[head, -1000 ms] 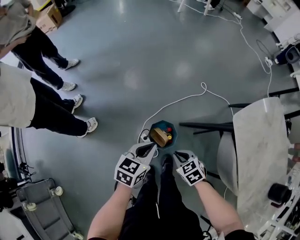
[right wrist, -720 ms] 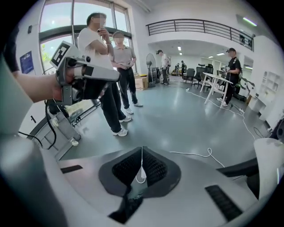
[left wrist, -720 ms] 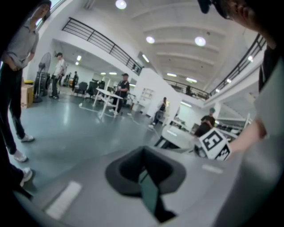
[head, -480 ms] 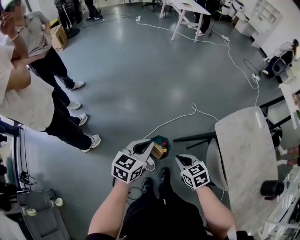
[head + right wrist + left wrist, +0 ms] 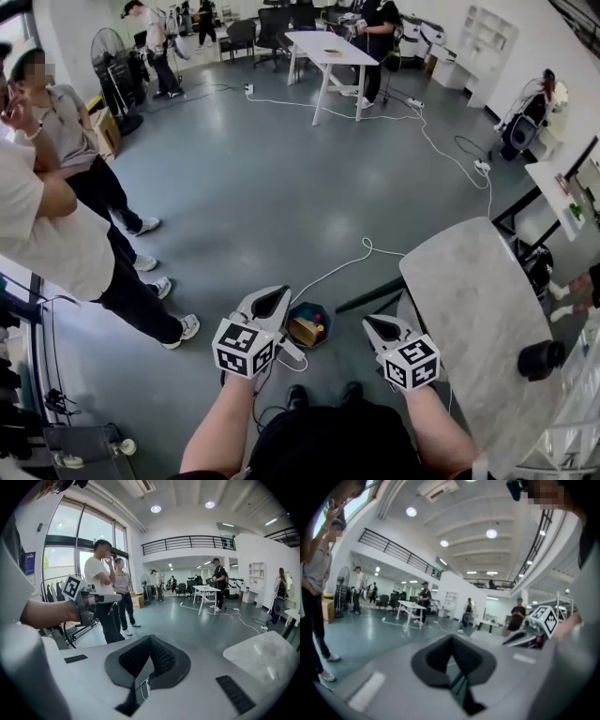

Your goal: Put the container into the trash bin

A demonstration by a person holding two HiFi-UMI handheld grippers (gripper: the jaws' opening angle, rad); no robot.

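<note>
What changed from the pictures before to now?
The left gripper and the right gripper have lifted up and away from the trash bin on the floor, both empty with jaws together. The head view has tipped up, so more of the room shows. The brown container stayed in the bin, and the bin stayed put.

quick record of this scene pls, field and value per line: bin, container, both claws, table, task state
trash bin: dark, on the floor, seen between the two claws in the head view
container: brown, lying inside the trash bin
left claw: shut, empty
right claw: shut, empty
table: pale top, right of the trash bin
task state: container already in the trash bin
</note>
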